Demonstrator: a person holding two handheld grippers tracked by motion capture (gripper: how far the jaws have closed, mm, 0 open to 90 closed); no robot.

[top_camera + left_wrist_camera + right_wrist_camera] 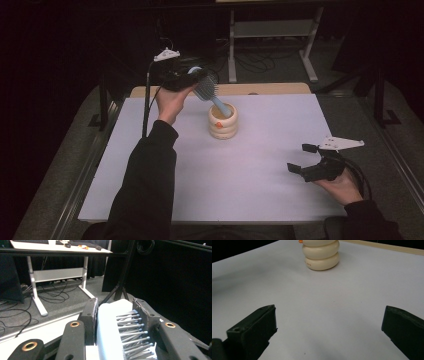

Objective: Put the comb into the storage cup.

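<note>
blue hairbrush (207,91) was clamped by its head in the left gripper (192,75), handle tip already inside the cream ringed holder (223,121) near the table's (150,190) far edge. letting go was left. right gripper (306,159) waited, jaws apart, near the right edge.

White worktop (260,165) surface, with a strip of bare wood edge (270,89) showing along its far side at 12 o'clock. Beyond it, at 12 to 1 o'clock, a white-framed desk (272,30) stands on grey carpet, loose black cables (250,60) trailing beneath; black tripod legs (120,291) and dark curtains occupy the surroundings.
</note>
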